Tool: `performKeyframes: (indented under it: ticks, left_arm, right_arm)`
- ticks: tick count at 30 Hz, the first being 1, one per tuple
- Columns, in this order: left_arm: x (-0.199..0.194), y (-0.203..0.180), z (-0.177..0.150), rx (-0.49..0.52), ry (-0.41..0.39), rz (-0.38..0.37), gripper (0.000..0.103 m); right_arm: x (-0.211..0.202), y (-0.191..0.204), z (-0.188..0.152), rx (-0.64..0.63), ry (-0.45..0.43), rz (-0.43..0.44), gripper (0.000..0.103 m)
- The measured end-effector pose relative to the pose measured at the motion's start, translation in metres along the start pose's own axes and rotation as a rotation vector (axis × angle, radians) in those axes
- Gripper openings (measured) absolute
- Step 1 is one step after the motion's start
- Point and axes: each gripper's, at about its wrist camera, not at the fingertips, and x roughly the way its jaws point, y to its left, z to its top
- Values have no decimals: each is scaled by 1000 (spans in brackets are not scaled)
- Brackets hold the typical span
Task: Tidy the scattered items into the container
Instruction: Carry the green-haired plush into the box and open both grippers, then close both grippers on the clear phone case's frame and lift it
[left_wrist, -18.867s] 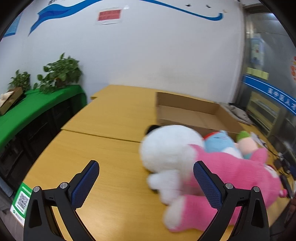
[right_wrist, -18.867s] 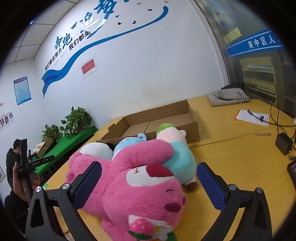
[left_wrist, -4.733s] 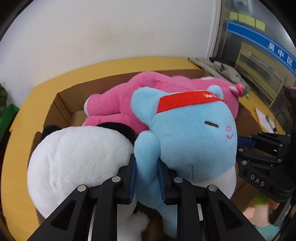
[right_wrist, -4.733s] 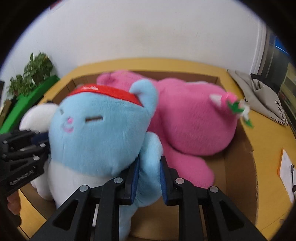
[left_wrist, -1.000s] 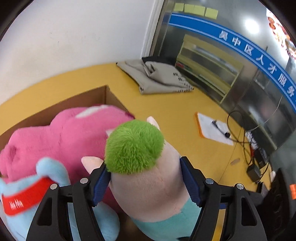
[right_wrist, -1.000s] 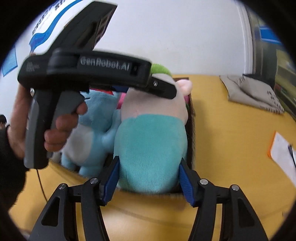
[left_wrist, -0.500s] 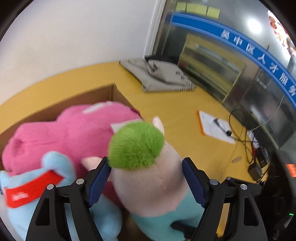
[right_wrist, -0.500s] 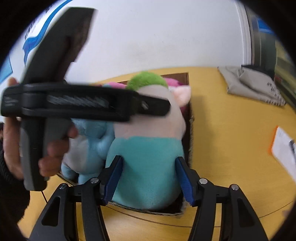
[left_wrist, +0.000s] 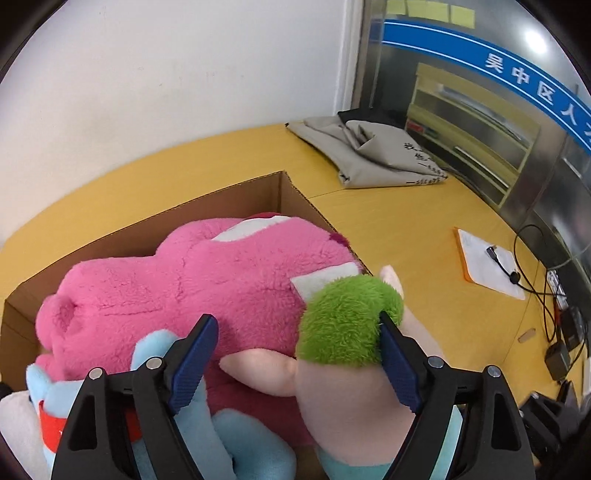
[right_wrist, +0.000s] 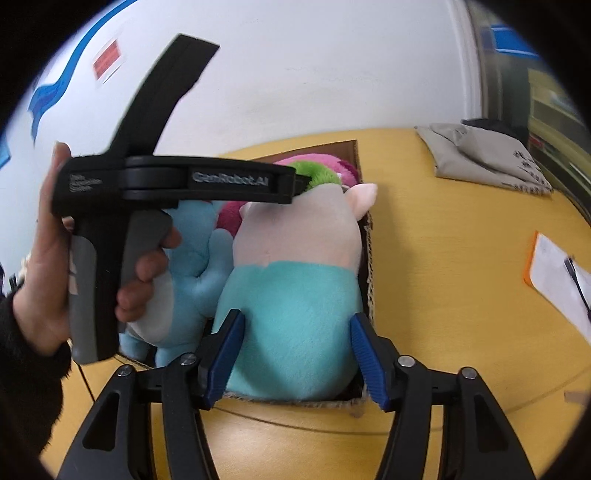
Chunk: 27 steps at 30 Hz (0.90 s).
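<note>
A cardboard box (left_wrist: 236, 199) holds a big pink plush bear (left_wrist: 207, 280), a blue plush with a red headband (left_wrist: 166, 435) and a white plush at the left edge. A green-haired plush in a teal outfit (right_wrist: 295, 295) sits upright at the box's near right corner; it also shows in the left wrist view (left_wrist: 351, 354). My left gripper (left_wrist: 295, 365) is open, its right pad against the green hair, its left pad clear of it. My right gripper (right_wrist: 297, 354) stands open around the teal body, pads near its sides.
The box rests on a yellow wooden table (left_wrist: 413, 229). A folded grey cloth bag (left_wrist: 373, 155) lies at the back right. A notepad with a cable (left_wrist: 487, 266) and black adapters (left_wrist: 557, 358) lie at the right. A white wall stands behind.
The left gripper has opened wider and drawn back from the green-haired plush's head. The plush has settled lower into the box. The right gripper stays around its body.
</note>
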Motion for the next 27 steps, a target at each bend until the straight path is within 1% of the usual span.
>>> performKeyframes:
  ticks: [1, 3, 4, 7, 9, 10, 12, 13, 14, 15, 16, 18, 20, 22, 24, 27]
  left_arm:
    - [-9, 2, 1, -10, -10, -1, 87]
    - [-44, 7, -2, -34, -62, -13, 86]
    - [-67, 11, -6, -38, -97, -22, 86]
    - [-141, 19, -28, -4, -198, -30, 88]
    - [-196, 24, -54, 40, -254, -4, 91]
    - [-218, 27, -67, 55, -271, 13, 92]
    - [-262, 38, -99, 66, -292, 57, 99]
    - [-279, 43, -114, 58, -298, 73, 101]
    - [-297, 50, -134, 39, -294, 89, 103]
    - [-310, 56, -152, 19, -283, 98, 103]
    - [-318, 61, -169, 2, -267, 100, 103]
    - [-327, 71, -212, -28, -207, 107, 103]
    - [-326, 76, -250, -55, -144, 123, 103]
    - [-316, 79, -293, -79, -56, 124, 103]
    - [-305, 73, -327, -85, 14, 98, 102]
    - [-292, 62, -375, -69, 91, 42, 102]
  right_arm:
    - [-6, 3, 1, -1, -15, -5, 80]
    - [-28, 15, 0, -21, -62, -26, 80]
    - [-38, 20, -1, -36, -77, -33, 80]
    - [-73, 35, -4, -86, -117, -54, 80]
    - [-94, 38, -9, -102, -148, -57, 80]
    - [-102, 38, -11, -101, -159, -52, 80]
    - [-125, 45, -22, -102, -174, -27, 80]
    - [-134, 51, -29, -110, -176, -15, 80]
    - [-145, 58, -38, -127, -176, -4, 80]
    - [-155, 67, -49, -150, -174, 6, 80]
    - [-162, 75, -59, -176, -166, 16, 80]
    - [-168, 91, -84, -222, -136, 38, 80]
    - [-167, 107, -110, -257, -82, 58, 80]
    - [-158, 121, -137, -286, -19, 79, 80]
    - [-145, 133, -164, -293, 52, 118, 80]
    - [-131, 144, -192, -305, 126, 168, 80]
